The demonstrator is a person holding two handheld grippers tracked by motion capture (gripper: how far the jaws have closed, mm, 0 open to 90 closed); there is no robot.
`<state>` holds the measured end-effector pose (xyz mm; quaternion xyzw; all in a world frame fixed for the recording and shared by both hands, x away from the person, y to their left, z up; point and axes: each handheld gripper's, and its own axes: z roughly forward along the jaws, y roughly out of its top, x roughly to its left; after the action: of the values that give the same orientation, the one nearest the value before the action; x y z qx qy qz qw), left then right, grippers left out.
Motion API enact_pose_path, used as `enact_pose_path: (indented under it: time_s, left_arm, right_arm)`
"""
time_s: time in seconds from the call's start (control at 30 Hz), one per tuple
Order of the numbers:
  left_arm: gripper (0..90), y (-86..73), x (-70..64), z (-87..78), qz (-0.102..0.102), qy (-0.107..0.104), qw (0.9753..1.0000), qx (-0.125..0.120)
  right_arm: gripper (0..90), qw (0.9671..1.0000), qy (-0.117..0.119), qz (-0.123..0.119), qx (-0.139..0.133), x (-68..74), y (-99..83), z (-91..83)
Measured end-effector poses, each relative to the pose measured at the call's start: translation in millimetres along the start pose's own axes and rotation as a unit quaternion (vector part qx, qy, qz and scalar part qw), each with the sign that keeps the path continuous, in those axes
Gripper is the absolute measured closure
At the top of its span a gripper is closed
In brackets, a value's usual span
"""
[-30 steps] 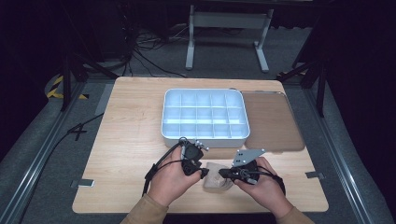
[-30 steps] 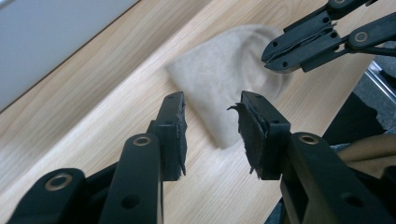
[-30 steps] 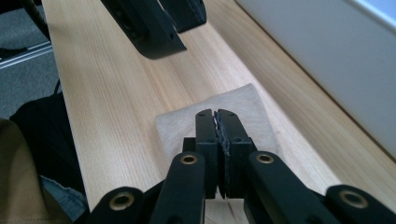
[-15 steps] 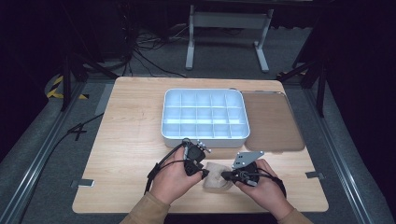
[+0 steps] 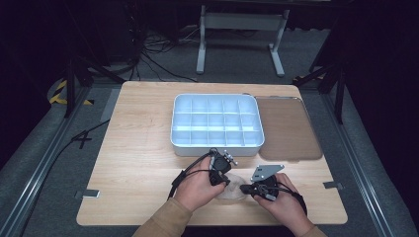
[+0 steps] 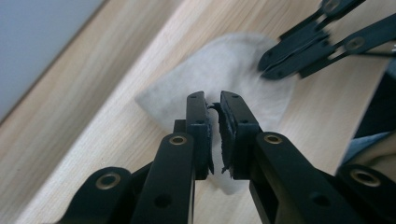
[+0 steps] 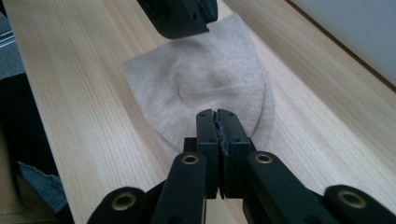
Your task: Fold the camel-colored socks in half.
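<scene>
I've got the beige cloth (image 5: 231, 190) flat near the tabletop's front edge, long axis left-right, left gripper (image 6: 213, 105) and right gripper (image 7: 217, 119) each pinching an end.

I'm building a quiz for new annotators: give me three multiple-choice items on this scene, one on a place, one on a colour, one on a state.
1. Where does the beige cloth lie?
A. in the tray
B. on the table, between both claws
C. on the floor

2. What colour is the compartment tray?
A. white
B. red
C. black

3. How is the right claw?
A. wide open
B. shut at the cloth's edge
C. lying loose on the table

Answers: 1 B, the cloth lies flat on the wood; 2 A, its walls are pale; 3 B, its jaws meet over the cloth's edge.
</scene>
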<state>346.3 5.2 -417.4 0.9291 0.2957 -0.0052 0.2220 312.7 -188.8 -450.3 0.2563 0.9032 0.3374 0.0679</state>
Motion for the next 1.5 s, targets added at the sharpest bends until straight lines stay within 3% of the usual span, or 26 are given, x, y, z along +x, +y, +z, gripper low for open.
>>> enact_pose_path:
  time_s: [0.2,0.5,0.73,0.87,1.03,1.17,1.33,1.5]
  left_arm:
    - [83.1,-1.0,4.5,12.3,-0.001,0.0,0.9997,0.026]
    - [83.2,-3.8,5.7,16.6,-0.01,-0.001,0.9993,0.035]
    - [79.2,-5.3,6.2,9.6,-0.018,-0.009,0.9996,0.02]
    - [73.7,-10.1,7.3,-0.3,-0.018,-0.003,0.9998,-0.002]
    - [71.5,-16.9,8.1,-12.0,-0.018,-0.002,0.9998,-0.008]
    - [68.1,-26.3,6.8,-20.6,0.011,-0.011,0.9999,-0.001]
    - [66.7,-35.4,7.6,-28.4,0.03,-0.001,0.9995,-0.003]
    - [65.0,-44.4,9.9,-30.4,0.056,-0.029,0.998,-0.009]
  right_arm:
    - [88.7,1.0,-0.001,0.003,0.005,-2.0,-3.7,2.2]
    - [89.5,0.9998,-0.008,-0.001,0.019,-7.2,-6.8,5.5]
    - [89.6,0.9997,-0.02,-0.007,0.01,-12.6,-7.4,8.5]
    - [89.5,0.9996,-0.024,-0.012,0.011,-11.5,-6.8,8.5]
    - [89.5,0.9996,-0.024,-0.013,0.005,-10.5,-6.7,5.6]
    - [89.5,0.9995,-0.025,-0.016,-0.007,-9.3,-5.2,0.3]
    - [89.4,0.9993,-0.024,-0.019,-0.021,-6.5,-2.0,-6.1]
    - [89.1,0.9992,-0.021,-0.022,-0.025,-1.3,0.6,-10.9]
